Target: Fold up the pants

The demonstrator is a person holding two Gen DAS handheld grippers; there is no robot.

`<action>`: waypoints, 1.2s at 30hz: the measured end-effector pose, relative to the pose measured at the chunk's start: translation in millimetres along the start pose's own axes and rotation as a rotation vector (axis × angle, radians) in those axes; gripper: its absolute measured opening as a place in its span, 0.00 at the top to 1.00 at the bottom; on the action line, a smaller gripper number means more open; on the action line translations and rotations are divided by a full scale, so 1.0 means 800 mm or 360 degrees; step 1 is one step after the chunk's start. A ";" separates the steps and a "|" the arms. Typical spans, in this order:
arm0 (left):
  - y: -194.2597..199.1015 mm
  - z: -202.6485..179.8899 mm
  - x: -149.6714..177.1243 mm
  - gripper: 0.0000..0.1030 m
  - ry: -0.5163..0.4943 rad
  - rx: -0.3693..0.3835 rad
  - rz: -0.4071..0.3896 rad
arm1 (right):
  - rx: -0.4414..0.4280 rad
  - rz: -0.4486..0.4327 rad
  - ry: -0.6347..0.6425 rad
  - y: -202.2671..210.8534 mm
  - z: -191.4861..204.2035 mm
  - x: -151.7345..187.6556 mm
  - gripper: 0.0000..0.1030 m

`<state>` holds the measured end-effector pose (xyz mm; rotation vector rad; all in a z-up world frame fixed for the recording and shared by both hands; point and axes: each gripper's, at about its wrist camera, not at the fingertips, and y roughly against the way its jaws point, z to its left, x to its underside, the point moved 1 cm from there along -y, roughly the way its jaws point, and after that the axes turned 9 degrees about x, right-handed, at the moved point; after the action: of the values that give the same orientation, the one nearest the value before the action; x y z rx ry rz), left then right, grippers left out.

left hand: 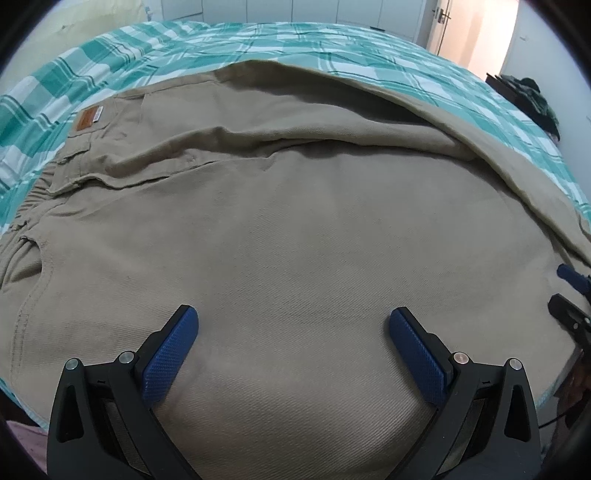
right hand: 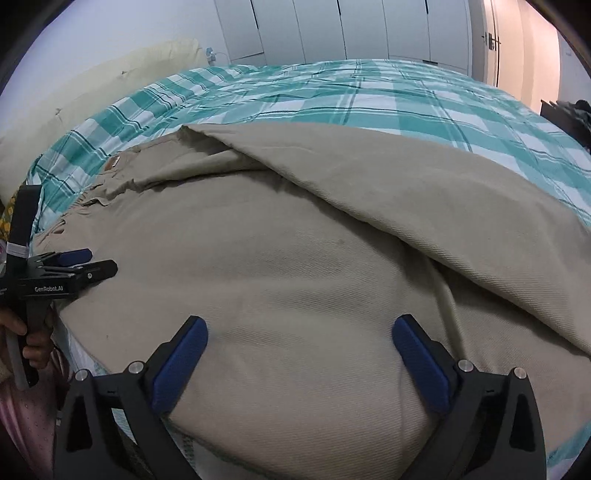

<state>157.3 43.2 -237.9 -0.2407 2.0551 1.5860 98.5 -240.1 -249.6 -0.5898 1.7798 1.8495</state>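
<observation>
Khaki pants (left hand: 295, 221) lie spread on a bed, waistband with a brown label (left hand: 86, 123) at the left, one leg lying across the other toward the right. My left gripper (left hand: 293, 321) is open just above the near leg's cloth, holding nothing. My right gripper (right hand: 300, 330) is open too, over the pants (right hand: 295, 240) further right, near the front edge. The left gripper also shows in the right wrist view (right hand: 96, 263) at the left edge. The right gripper's fingers (left hand: 570, 278) show at the left wrist view's right edge.
The bed has a green and white checked sheet (left hand: 332, 48) that also shows in the right wrist view (right hand: 369, 96). A cream headboard (right hand: 92, 85) stands at the left. White wardrobe doors (right hand: 351, 29) and a doorway are beyond. Dark clothes (left hand: 535, 99) lie at the far right.
</observation>
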 end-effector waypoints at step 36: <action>0.004 0.029 -0.012 0.00 0.0108 -0.0194 -0.0011 | -0.0170 0.0126 -0.0685 0.058 -0.123 0.010 0.33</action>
<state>171.5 64.5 -234.5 -0.3497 2.0079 1.7229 59.8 -338.9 -223.0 -0.1398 1.4445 1.9545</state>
